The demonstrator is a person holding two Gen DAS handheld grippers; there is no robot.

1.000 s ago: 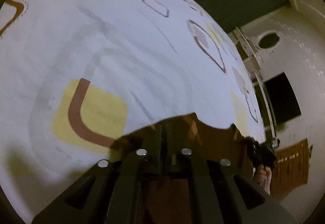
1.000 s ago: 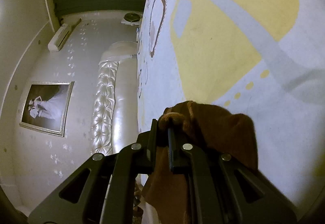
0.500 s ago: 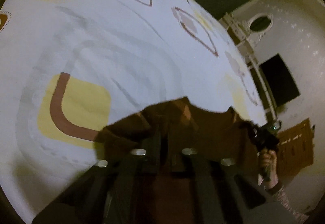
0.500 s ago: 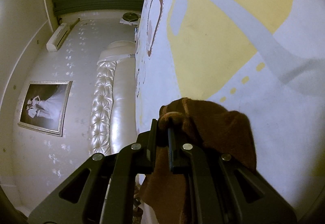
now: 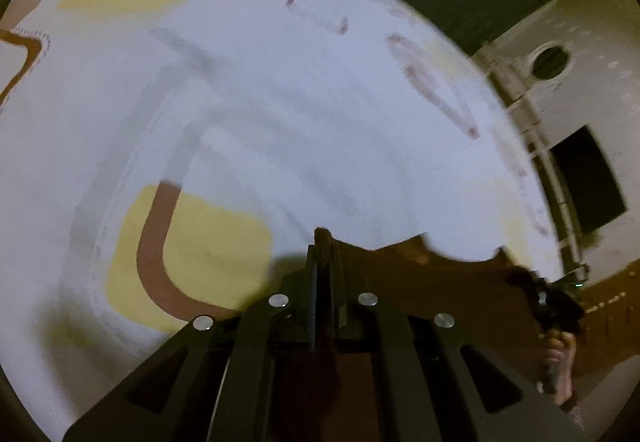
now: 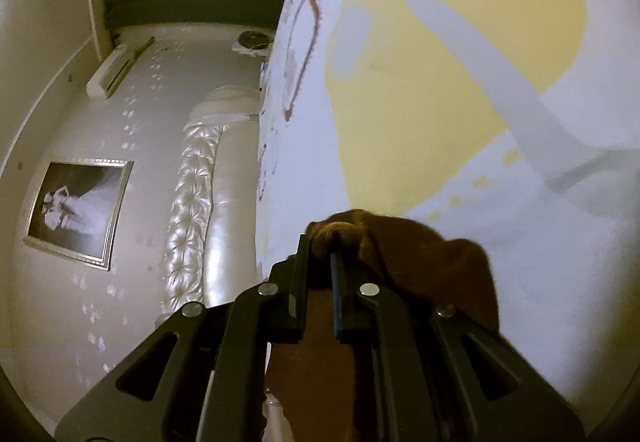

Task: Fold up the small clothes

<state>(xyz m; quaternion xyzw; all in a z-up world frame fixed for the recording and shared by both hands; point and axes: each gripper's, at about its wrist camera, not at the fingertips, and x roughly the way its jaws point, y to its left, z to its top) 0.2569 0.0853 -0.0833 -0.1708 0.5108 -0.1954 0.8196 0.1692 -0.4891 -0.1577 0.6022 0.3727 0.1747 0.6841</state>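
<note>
Brown garment (image 5: 452, 282): small, soft, limp cloth, looks light. It sags and bunches wherever it is unsupported, so it should drape rather than hold a shape. No stiffness to push against; it has to be carried by its edges and laid down. Surface looks slightly fuzzy, so slipping out of a firm pinch seems unlikely. Nothing fragile about it.

Position: held up over the bed (image 5: 280, 113), whose white cover has yellow patches and brown outlines. The cloth spans between the two tongs. Whether its lower part touches the cover is hidden below the frames.

Left tongs (image 5: 323, 242): jaws pressed nearly together, pinching a thin edge of the brown garment, a sliver of which stands up between the tips. View is motion-blurred. In it the cloth runs off to the right toward the other tool and the person's hand (image 5: 558, 358).

Right tongs (image 6: 322, 238): jaws close-set, pinching a thicker, rolled bunch of the same cloth, possibly a hem or cuff; the rest hangs down and to the right over the tool body.

Grip judgement: two corners or ends of one edge are the sensible holds, and that seems to be what is taken. The right-hand bunch is gathered, so that end may lie lumpy unless spread before creasing.

Room beyond: tufted headboard (image 6: 188, 201), framed picture (image 6: 78, 209).
</note>
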